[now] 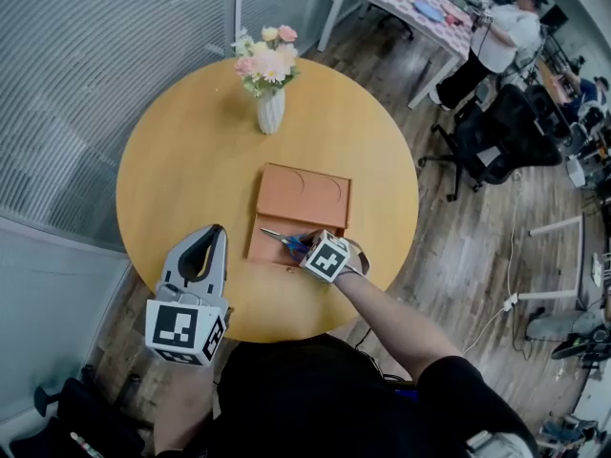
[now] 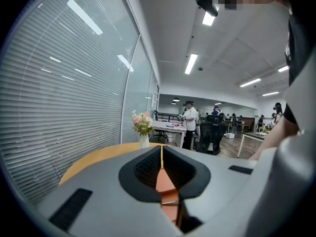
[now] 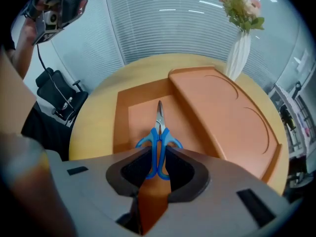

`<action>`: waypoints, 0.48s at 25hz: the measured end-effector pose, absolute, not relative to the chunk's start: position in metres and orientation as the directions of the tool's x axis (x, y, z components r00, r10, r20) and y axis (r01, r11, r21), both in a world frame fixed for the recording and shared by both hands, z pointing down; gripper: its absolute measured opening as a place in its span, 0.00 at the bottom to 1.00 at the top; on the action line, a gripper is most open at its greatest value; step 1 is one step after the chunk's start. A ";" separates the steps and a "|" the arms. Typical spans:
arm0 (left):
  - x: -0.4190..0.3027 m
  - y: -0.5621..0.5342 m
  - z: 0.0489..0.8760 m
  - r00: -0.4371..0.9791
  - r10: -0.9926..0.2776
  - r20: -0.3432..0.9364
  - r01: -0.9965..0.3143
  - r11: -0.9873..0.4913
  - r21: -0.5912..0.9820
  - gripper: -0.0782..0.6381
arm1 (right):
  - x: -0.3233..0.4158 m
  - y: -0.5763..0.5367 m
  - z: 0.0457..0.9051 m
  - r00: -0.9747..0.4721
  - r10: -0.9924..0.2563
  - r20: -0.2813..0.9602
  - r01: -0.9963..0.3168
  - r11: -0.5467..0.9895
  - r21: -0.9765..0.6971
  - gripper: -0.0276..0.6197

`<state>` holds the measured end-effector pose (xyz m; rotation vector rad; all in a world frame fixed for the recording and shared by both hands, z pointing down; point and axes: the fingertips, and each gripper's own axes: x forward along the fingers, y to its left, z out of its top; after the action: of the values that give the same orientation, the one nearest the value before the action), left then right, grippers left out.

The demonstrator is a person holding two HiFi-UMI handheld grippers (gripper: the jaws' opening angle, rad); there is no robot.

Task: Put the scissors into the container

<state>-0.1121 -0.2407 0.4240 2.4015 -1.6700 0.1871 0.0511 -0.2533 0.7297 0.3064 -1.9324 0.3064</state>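
Your round, smooth wooden counter (image 1: 172, 165) carries a flat orange container (image 1: 302, 195) near its middle. It has a rectangular recess on the near side and a raised panel with two shallow round dents on the far side. A ribbed white vase (image 1: 270, 112) of flowers stands toward the far edge. Your right hand-held gripper (image 3: 158, 157) pinches the blue loop handles of the scissors (image 3: 159, 130), whose shut steel blades point away over the recess. Your left hand-held gripper (image 2: 161, 157), jaws together and empty, hangs over the near-left edge.
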 end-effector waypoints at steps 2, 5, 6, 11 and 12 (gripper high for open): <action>-0.115 -0.240 0.423 0.352 -0.910 0.219 -0.936 -0.338 0.099 0.14 | 0.049 -0.255 0.733 -0.346 -0.068 0.936 -0.355 0.933 -0.063 0.20; -0.118 -0.239 0.421 0.355 -0.909 0.216 -0.935 -0.342 0.099 0.14 | 0.049 -0.252 0.736 -0.336 -0.049 0.940 -0.378 0.921 -0.088 0.20; -0.119 -0.238 0.421 0.357 -0.909 0.216 -0.934 -0.343 0.100 0.14 | 0.050 -0.250 0.736 -0.336 -0.039 0.941 -0.389 0.916 -0.100 0.21; -0.124 -0.238 0.419 0.371 -0.905 0.207 -0.928 -0.358 0.101 0.14 | 0.053 -0.254 0.727 -0.358 -0.064 0.931 -0.444 0.889 -0.110 0.24; -0.125 -0.238 0.419 0.375 -0.904 0.206 -0.927 -0.362 0.101 0.14 | 0.051 -0.256 0.721 -0.378 -0.080 0.922 -0.454 0.885 -0.109 0.24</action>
<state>-0.1254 -0.2385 0.4186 2.4331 -1.6433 0.1696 0.0509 -0.2563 0.7209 0.3922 -1.9345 0.4177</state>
